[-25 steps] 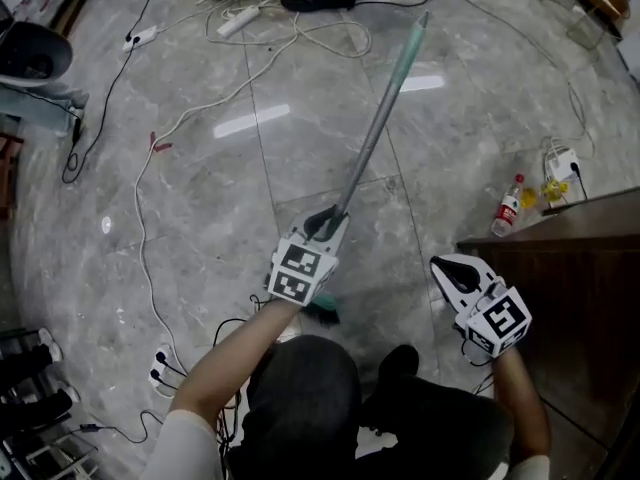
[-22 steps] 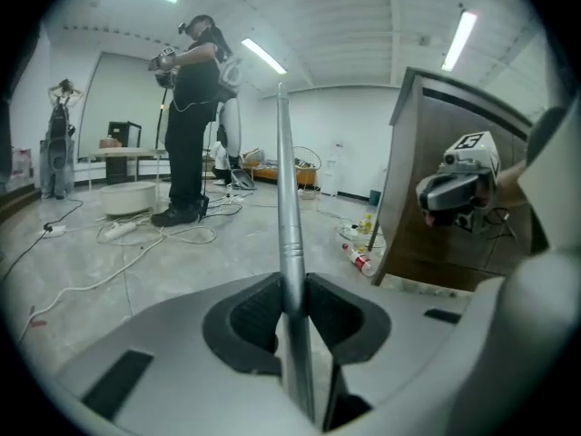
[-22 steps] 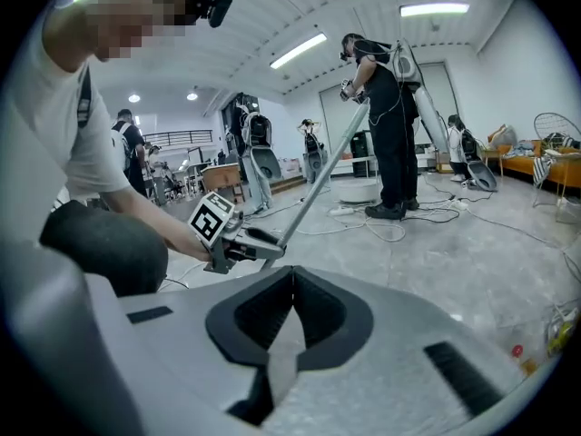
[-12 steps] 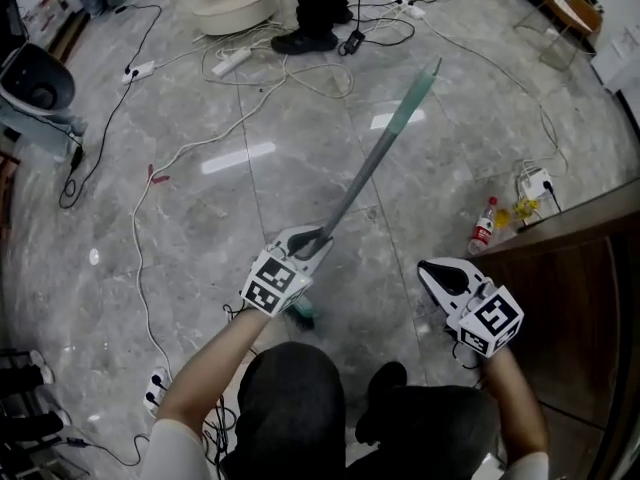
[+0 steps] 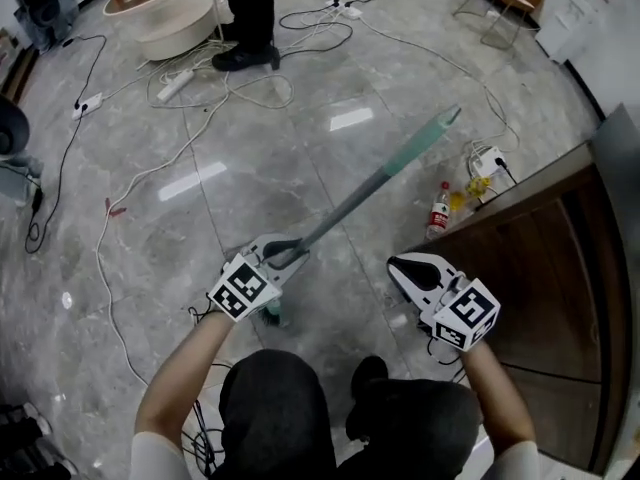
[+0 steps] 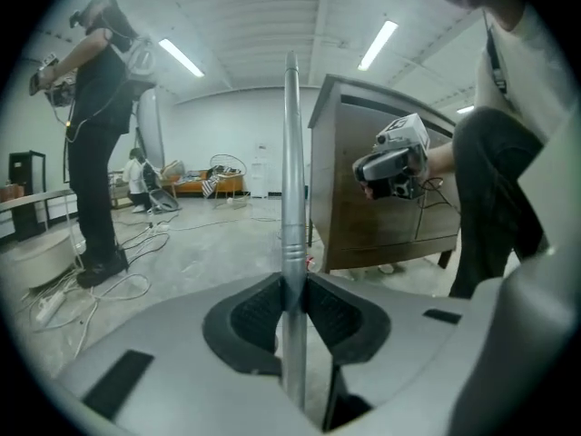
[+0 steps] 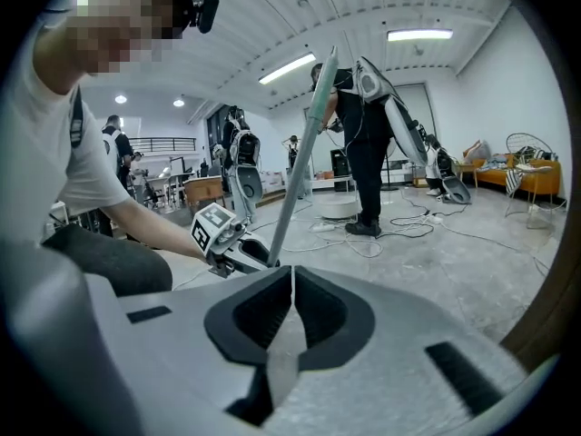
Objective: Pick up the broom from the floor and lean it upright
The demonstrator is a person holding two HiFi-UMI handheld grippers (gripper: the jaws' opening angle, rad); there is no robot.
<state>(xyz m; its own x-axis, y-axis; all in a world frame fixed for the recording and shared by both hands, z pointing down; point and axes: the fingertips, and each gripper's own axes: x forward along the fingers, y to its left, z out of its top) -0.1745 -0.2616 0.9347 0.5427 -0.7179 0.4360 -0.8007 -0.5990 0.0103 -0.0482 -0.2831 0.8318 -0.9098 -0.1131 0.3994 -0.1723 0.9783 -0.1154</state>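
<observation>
Broom [image 5: 365,190] is clamped in the left gripper [image 5: 286,254] – pads tight on the grey handle low down, the long part running up and away to the right. Its teal tip [image 5: 441,124] ends above the floor near the corner of the wooden cabinet [image 5: 545,258]. In the left gripper view the handle stands straight up between the jaws. A teal bit of the broom's lower end [image 5: 273,315] shows just under that gripper (can't tell if it touches the floor).

Right gripper [image 5: 408,265] sits beside the cabinet, well clear of the broom – pads practically together, just starting to part, nothing between them.

A bottle [image 5: 437,211] stands on the grey floor [image 5: 300,148] by the cabinet corner. Cables [image 5: 255,86] lie further out, with a bystander's legs [image 5: 247,13] and a basin [image 5: 178,26] at the far side.
</observation>
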